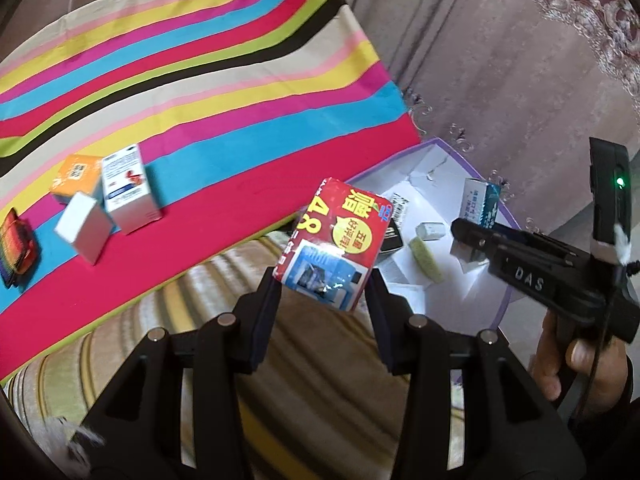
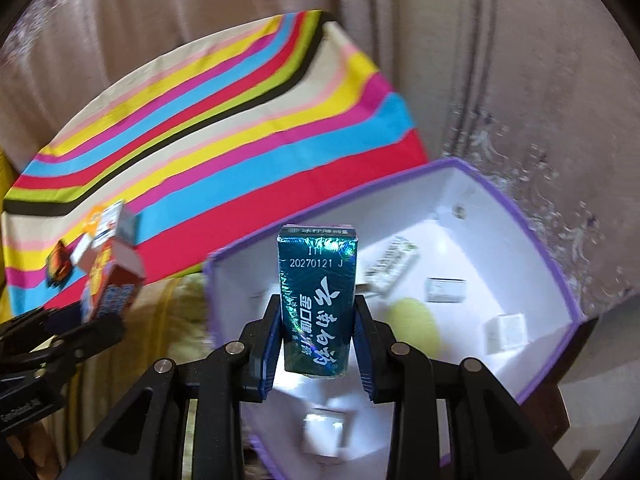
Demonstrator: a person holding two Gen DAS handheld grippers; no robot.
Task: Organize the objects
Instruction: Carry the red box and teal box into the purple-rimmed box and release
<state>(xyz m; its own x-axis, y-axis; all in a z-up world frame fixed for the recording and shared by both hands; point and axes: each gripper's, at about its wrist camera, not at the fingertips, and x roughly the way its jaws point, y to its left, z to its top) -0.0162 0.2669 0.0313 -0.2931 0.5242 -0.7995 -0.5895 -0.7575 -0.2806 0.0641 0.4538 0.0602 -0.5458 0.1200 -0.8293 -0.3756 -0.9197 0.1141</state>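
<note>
Left gripper [image 1: 324, 280] pinches the red packet [image 1: 334, 244] by its sides: light, glossy wrapper, likely slippery. Right gripper [image 2: 316, 336] pinches the teal carton [image 2: 316, 300] across its stiff long faces, above the purple-rimmed box [image 2: 532, 216], rim at 2 o'clock.

Striped cloth [image 1: 208, 92] spread across the upper left of the left wrist view, bands of pink, yellow, blue, red, green, black and beige running diagonally; same cloth [image 2: 224, 128] in the upper left of the right wrist view. Below it, ribbed beige-and-olive bedding [image 1: 224, 280] in the lower centre, blurred. Behind, folds of a brownish curtain [image 1: 480, 60] filling the upper right, edged with ornate lace trim [image 1: 592, 12] at the top right corner. Curtain folds [image 2: 200, 12] also along the top of the right wrist view.
</note>
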